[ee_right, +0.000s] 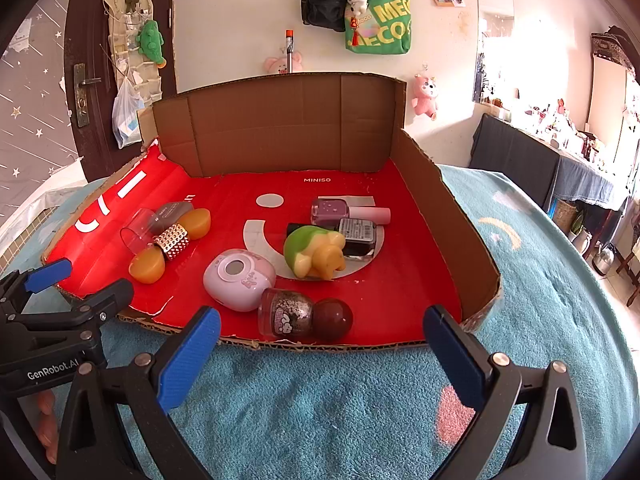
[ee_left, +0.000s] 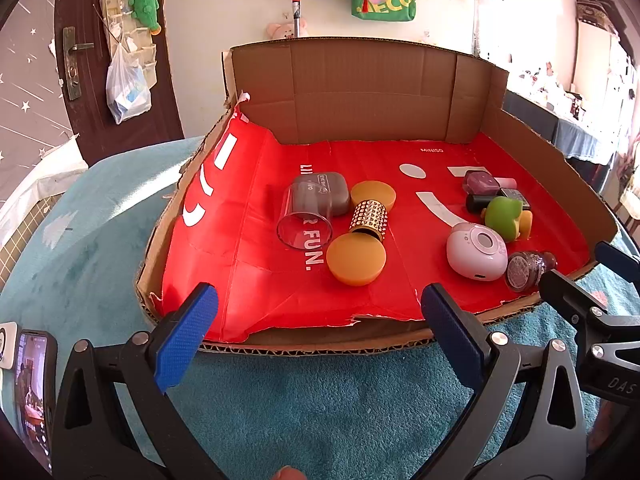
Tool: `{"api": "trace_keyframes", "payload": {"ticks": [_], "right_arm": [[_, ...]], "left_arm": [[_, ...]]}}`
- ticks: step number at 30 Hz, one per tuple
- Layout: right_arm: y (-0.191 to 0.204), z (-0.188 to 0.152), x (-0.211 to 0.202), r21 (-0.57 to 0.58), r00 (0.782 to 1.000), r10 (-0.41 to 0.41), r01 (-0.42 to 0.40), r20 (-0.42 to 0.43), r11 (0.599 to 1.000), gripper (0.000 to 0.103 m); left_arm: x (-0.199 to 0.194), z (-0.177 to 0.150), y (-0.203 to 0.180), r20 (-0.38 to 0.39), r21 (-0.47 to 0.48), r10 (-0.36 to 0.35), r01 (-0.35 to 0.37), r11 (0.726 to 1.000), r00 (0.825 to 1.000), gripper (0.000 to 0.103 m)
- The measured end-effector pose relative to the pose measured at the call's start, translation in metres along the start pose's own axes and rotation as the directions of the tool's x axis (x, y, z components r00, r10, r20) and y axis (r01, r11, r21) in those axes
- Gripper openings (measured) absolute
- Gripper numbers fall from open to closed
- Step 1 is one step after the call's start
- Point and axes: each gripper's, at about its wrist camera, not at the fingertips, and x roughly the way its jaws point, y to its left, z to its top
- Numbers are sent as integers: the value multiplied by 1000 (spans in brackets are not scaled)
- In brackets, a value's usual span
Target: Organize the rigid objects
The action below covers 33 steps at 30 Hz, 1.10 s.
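A red-lined cardboard tray (ee_left: 248, 256) (ee_right: 404, 312) lies on a teal blanket. Left group: clear cup (ee_left: 306, 216) (ee_right: 138, 234), grey case (ee_left: 322, 196), two orange discs (ee_left: 356, 258) (ee_left: 373, 193), studded gold tube (ee_left: 370, 220) (ee_right: 172, 242). Right group: pink round case (ee_left: 476, 252) (ee_right: 239, 279), green-yellow toy (ee_left: 506, 218) (ee_right: 314, 252), glitter bottle (ee_left: 528, 270) (ee_right: 304, 314), nail polish bottles (ee_left: 486, 182) (ee_right: 346, 212). My left gripper (ee_left: 320, 320) and right gripper (ee_right: 322, 350) are both open and empty, just short of the tray's near edge.
A phone (ee_left: 34, 392) lies at the left on the blanket (ee_left: 320, 400). The tray has raised cardboard walls at the back (ee_right: 280, 124) and right (ee_right: 448, 216). A door (ee_left: 80, 60) and hanging bags (ee_right: 376, 20) stand behind.
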Motion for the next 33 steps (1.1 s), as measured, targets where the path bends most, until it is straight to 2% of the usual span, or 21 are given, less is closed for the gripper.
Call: {"api": "trace_keyframes", "payload": {"ticks": [19, 27, 33], "right_arm": [[0, 0, 0, 0, 1000, 0, 0, -1, 1000, 103], [-1, 10, -25, 3, 998, 35, -35, 43, 999, 103], [-5, 4, -49, -4, 998, 59, -59, 35, 998, 103]], "left_arm": [[0, 2, 2, -2, 4, -2, 2, 1000, 1000, 103], [-43, 11, -7, 80, 60, -17, 12, 998, 997, 103], [-56, -8, -9, 29, 73, -40, 37, 997, 999, 103]]}}
